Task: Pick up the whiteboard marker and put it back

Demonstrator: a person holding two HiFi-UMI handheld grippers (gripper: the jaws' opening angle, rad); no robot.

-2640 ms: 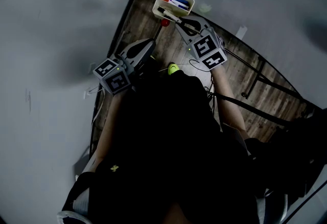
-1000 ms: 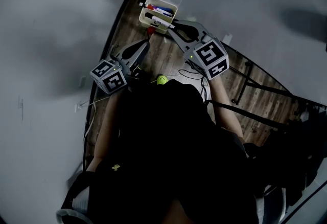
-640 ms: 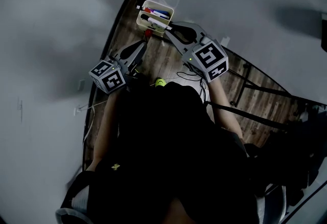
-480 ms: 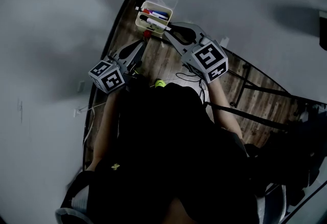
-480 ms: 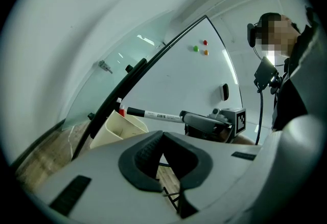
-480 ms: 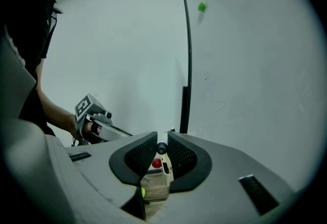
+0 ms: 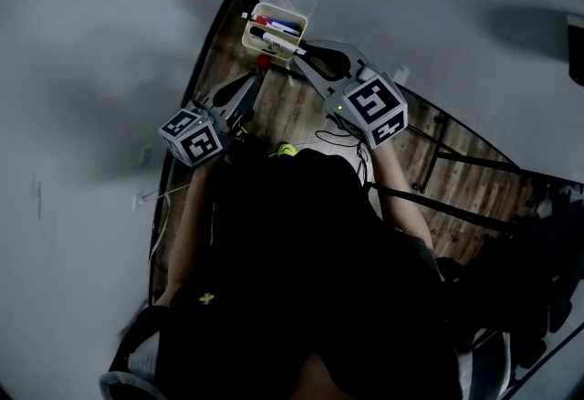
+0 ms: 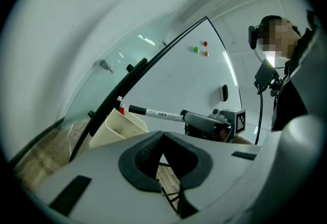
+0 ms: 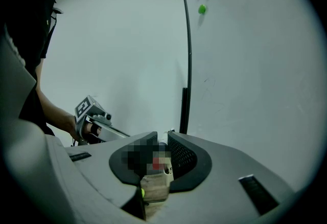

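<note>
Near the top centre of the head view, a cream tub (image 7: 285,11) stands on the wooden table (image 7: 301,110) with a few pens (image 7: 285,24) in it. Just at its lower right edge, the right gripper (image 7: 299,48) has its jaws clamped on the marker (image 7: 279,42), which sticks out past the fingertips over the tub's rim. The left gripper view shows this from the side. There the marker (image 8: 156,113) juts out level from the right gripper (image 8: 204,121), its dark end above the tub (image 8: 120,127), close to a red cap (image 8: 121,111). The left gripper (image 7: 259,77), just below the tub and left of centre, holds nothing, and its jaws meet at the tips. Behind the tub a whiteboard (image 8: 194,80) carries three small magnets (image 8: 205,43).
</note>
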